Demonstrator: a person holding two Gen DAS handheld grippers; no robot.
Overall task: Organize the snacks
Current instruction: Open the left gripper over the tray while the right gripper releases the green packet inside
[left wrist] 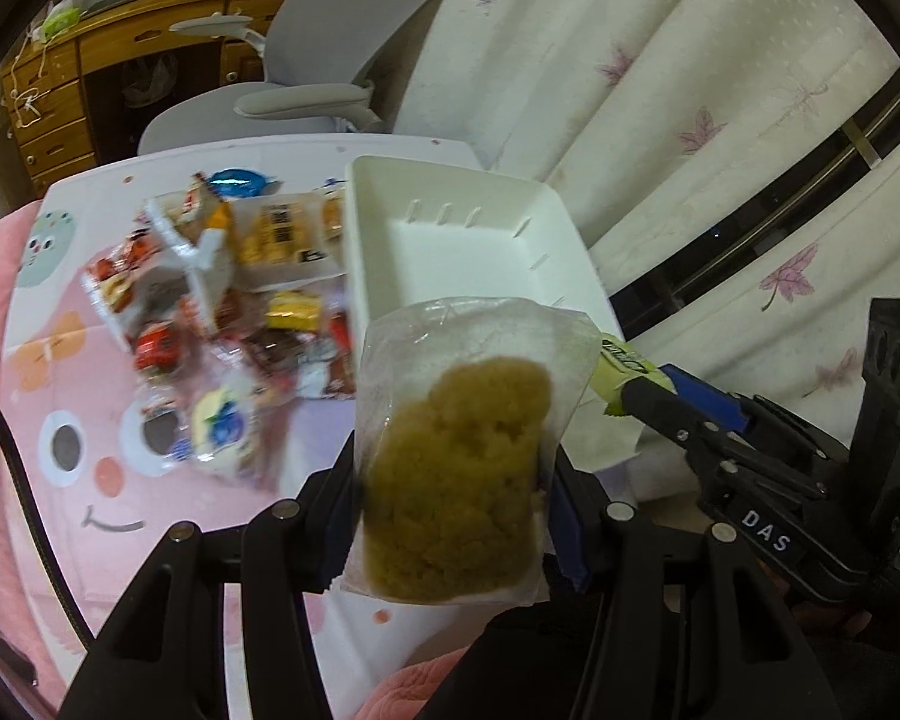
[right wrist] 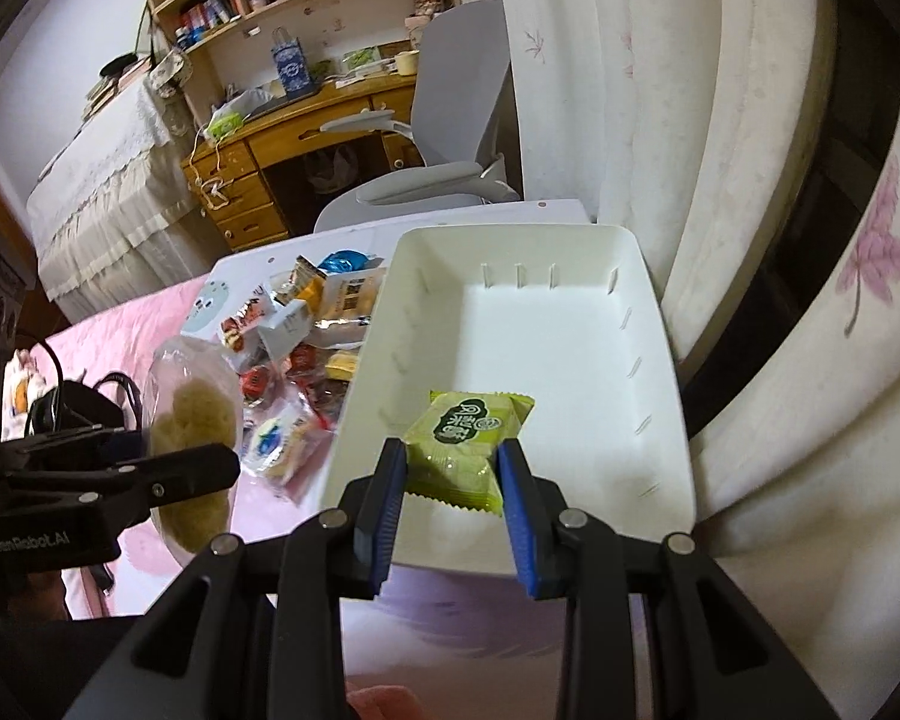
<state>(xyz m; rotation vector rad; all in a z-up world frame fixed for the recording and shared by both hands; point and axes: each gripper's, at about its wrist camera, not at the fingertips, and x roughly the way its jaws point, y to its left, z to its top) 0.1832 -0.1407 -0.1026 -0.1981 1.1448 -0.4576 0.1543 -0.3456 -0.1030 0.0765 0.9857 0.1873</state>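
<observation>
Clear bag (left wrist: 456, 456) hides clamping left gripper (left wrist: 450, 516); right gripper (right wrist: 453, 468) clamps green packet (right wrist: 468, 450); pile (left wrist: 228, 312) blurred.

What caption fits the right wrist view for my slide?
Right gripper holds a green snack packet over the white bin; left gripper holds a clear-bagged cake beside it.
</observation>
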